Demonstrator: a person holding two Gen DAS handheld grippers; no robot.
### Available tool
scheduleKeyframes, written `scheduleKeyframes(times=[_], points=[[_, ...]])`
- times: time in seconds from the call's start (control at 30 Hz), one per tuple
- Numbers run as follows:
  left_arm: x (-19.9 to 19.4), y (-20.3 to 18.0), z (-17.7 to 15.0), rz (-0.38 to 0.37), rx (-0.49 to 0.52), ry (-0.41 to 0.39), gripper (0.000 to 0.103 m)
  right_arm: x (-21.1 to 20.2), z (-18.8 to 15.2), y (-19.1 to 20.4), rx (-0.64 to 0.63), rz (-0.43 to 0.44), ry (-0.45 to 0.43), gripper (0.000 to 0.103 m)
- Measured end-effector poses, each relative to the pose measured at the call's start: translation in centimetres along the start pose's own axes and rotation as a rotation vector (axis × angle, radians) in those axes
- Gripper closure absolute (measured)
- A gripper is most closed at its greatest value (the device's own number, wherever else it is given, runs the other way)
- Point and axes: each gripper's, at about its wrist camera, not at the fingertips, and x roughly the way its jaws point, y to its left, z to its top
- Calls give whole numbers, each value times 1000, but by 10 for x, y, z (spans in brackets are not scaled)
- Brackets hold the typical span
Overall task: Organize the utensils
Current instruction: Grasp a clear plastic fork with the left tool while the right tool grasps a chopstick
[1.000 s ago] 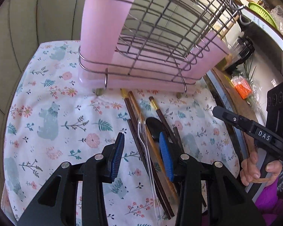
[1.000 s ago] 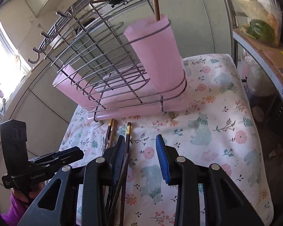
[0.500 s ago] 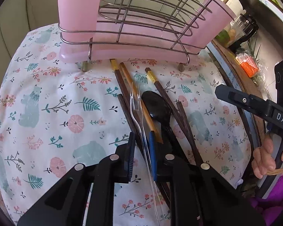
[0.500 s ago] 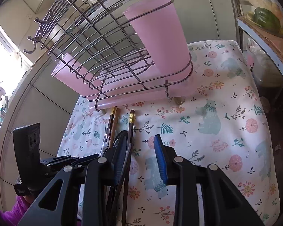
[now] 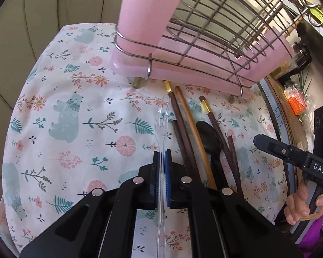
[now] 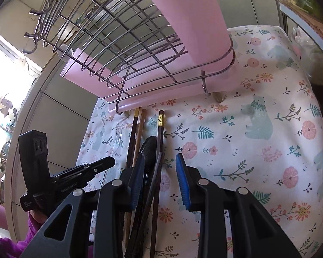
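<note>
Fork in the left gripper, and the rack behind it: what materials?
Fork: looks like clear plastic, glossy; the cloth pattern shows through it. Rack: bare metal wire, shiny, with pink cups, seemingly matte translucent plastic.

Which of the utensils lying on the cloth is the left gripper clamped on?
The clear plastic fork, leftmost of the row. The left gripper has just closed its jaws on its handle; the chopsticks and black spoon lie untouched.
</note>
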Motion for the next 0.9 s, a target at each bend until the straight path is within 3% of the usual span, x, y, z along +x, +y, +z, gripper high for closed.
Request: scheduleKeyframes(times=[0.37, 0.53, 0.73, 0.9], points=[[11, 9, 11, 54, 2, 98, 99, 31, 0, -2, 51, 40, 113, 80], [16, 4, 18, 57, 26, 149, 99, 40, 0, -2, 46, 27, 137, 94], [22, -3, 28, 81, 79, 171, 98, 45, 0, 0, 29, 24, 138, 96], [22, -6, 27, 71, 96, 144, 99, 37, 1, 0, 19, 25, 99, 96]])
